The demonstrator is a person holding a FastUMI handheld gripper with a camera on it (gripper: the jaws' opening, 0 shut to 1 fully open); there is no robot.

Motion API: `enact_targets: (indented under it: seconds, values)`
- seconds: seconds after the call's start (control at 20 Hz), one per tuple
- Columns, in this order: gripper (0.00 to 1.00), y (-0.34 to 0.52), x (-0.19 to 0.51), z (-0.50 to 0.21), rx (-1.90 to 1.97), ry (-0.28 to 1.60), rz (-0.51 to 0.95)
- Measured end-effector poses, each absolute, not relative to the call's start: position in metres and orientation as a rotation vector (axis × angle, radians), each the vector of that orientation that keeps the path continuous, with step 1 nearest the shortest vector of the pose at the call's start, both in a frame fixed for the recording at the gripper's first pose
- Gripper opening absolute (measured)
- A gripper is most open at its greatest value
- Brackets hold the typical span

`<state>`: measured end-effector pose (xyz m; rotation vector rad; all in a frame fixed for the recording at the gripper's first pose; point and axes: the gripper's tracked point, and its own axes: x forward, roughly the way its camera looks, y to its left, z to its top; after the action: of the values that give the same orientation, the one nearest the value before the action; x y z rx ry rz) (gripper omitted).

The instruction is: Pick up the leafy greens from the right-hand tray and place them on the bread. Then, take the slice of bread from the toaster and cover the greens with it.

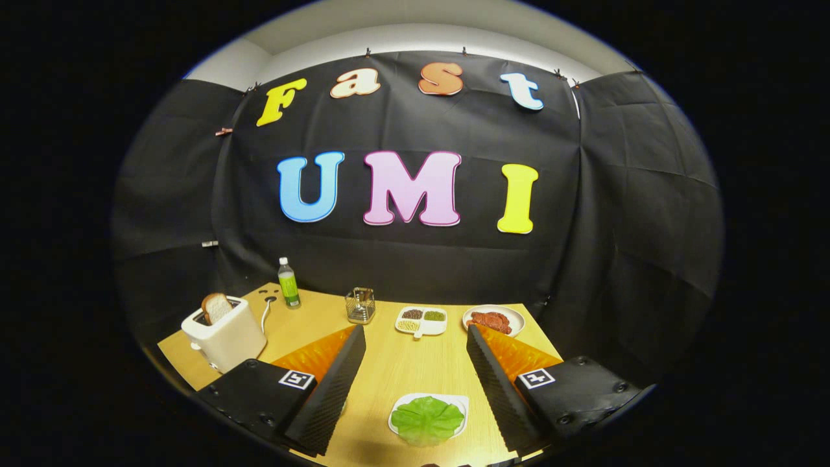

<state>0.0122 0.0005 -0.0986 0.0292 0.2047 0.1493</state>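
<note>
Right now the tongs (415, 383) hang above the wooden table (389, 370) with their two fingers spread wide apart and nothing held between them. One finger (334, 395) slants down on the left, the other finger (499, 395) on the right, and neither touches anything on the table.

Between the fingers, close under their near ends, lies a white tray (460, 405) with the leafy greens (426, 420) resting flat on it, a round green leaf that covers most of the tray. It is hard to tell whether any bread lies beneath the leaf.

Beyond the fingertips, toward the back of the table, stands a small divided dish (421, 321) with four compartments of grains or seeds. Just right of it sits a round white plate (512, 314) carrying a piece of reddish meat (491, 321). Left of the divided dish is a small wire basket (360, 305), upright.

Farther left and past the left finger stands a white toaster (224, 337), with a slice of bread (216, 307) sticking up out of its slot. A cord (264, 316) runs from the toaster toward the back edge. Behind it, near the booth's dark cloth wall (622, 227), a green bottle (288, 283) with a white cap stands upright.
</note>
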Motion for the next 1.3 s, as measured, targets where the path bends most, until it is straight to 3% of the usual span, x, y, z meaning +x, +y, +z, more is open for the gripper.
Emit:
enact_targets:
  seconds: [0.85, 1.15, 1.3]
  values:
    - [0.98, 0.002, 0.023, -0.357, -0.016, 0.832, 0.296]
    - [0.98, -0.002, 0.022, -0.397, -0.035, 0.939, 0.303]
    - [0.90, -0.002, 0.021, -0.398, -0.075, 0.933, 0.321]
